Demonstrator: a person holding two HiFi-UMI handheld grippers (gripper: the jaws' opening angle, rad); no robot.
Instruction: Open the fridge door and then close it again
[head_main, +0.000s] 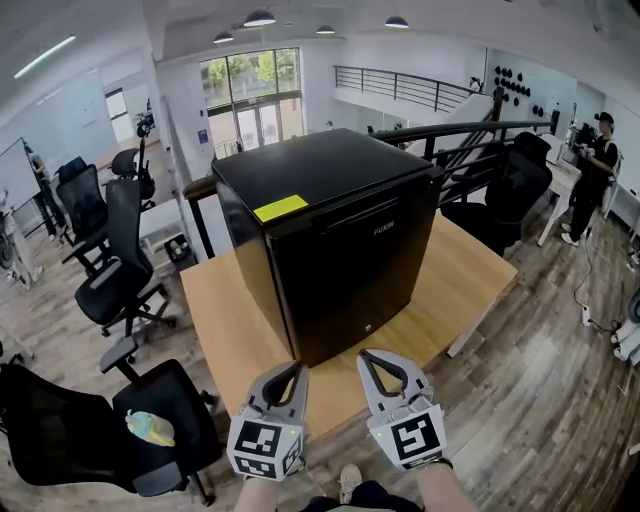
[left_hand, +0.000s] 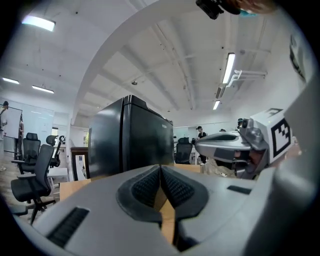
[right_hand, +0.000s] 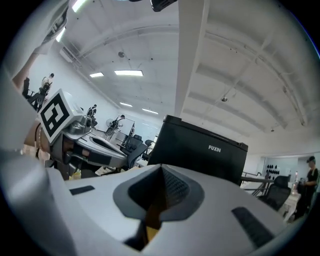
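A black mini fridge (head_main: 325, 235) with a yellow sticker on top stands on a wooden table (head_main: 225, 325), its door (head_main: 355, 275) closed and facing me. Both grippers hover side by side over the table's near edge, short of the door. My left gripper (head_main: 298, 367) is shut and holds nothing. My right gripper (head_main: 366, 355) is likewise shut and empty. The left gripper view shows the fridge (left_hand: 130, 137) ahead past the closed jaws. In the right gripper view the fridge (right_hand: 197, 155) stands straight ahead, with the left gripper (right_hand: 82, 137) at the side.
Black office chairs (head_main: 115, 265) stand left of the table; one near chair (head_main: 150, 425) has a small yellow and blue object on its seat. A railing (head_main: 470, 130) and another chair lie behind the fridge. A person (head_main: 595, 175) stands far right on the wood floor.
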